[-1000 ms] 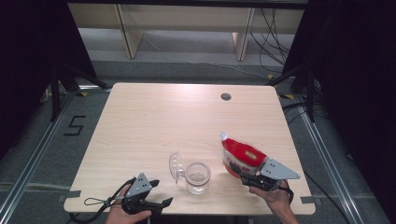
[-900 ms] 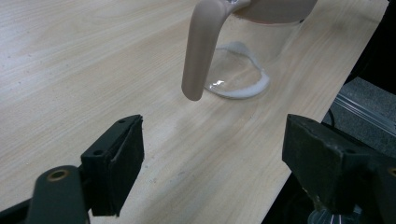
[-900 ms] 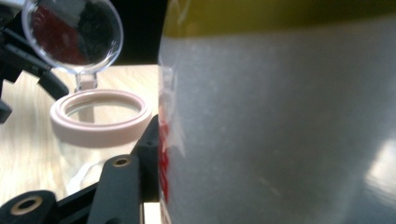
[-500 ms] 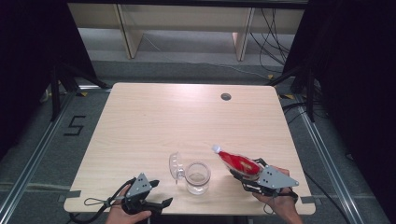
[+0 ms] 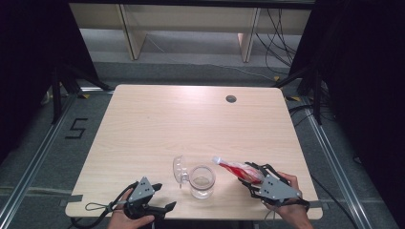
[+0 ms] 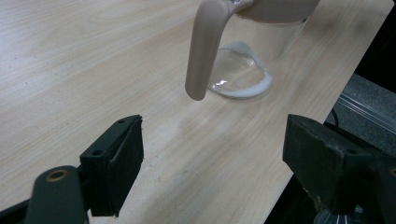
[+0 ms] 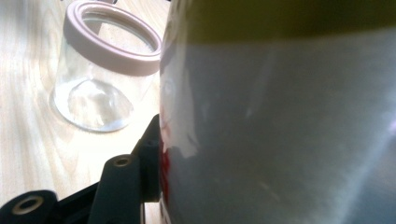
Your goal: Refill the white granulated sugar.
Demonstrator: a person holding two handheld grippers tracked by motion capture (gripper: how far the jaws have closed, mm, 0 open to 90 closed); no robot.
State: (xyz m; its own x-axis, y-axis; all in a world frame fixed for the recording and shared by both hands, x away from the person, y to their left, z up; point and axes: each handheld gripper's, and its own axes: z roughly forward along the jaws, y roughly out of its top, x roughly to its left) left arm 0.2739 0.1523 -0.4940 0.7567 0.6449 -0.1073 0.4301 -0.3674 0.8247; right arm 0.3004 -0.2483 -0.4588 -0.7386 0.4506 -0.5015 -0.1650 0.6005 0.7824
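Pouch (image 5: 236,168), red and white, is gripped by the right gripper (image 5: 252,180) near the front right of the table (image 5: 191,119), and it is tipped so that its pale spout end points toward the glass jar (image 5: 202,181) just beside it. That tilt is judged to be a pouring pose, with the spout brought near the jar's open mouth so that the contents can be let in. In the right gripper view the pouch (image 7: 280,121) is seen pressed against the one black jaw in sight, so the jaws are taken to be closed on it at a middling width set by the pouch's own thickness. The jar is stood upright near the front edge, its pinkish rim (image 7: 112,37) open and its lid (image 5: 178,168) swung aside to the left, presumably to keep the mouth free. The left gripper (image 5: 152,202) is held low at the front left, well apart from the pouch; in the left gripper view its jaws are spread wide with nothing between them, and they are aimed at the jar's base (image 6: 240,77) and the hanging lid piece (image 6: 205,46), perhaps to steady the jar if needed.

Much is left unclear. The pouch's print is blurred at close range, the second jaw of the right gripper is hidden behind it, and whether the spout is open cannot be told. The jar's top is cut off in the left gripper view, and whether anything lies inside it cannot be made out.
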